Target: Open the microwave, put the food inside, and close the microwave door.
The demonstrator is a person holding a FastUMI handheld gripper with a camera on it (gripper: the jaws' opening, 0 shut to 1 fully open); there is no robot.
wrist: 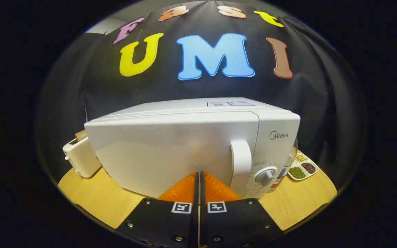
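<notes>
Facing the shut door of the microwave (pixel 191 144) on the bench (pixel 91 196), the gripper (pixel 199 177) is seen with jaws pressed together and empty, so the handle (pixel 241 165), just ahead to their right, could be knocked rather than hooked.

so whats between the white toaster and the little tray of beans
In the gripper view, the white microwave, door closed, stands between the white toaster and the white bean tray. Shut gripper points at its door.

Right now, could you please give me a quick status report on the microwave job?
Claw shut, empty, tips near the door. White box-shaped microwave closed, white curved handle just right of the tips. Nothing blocking the door.
</notes>
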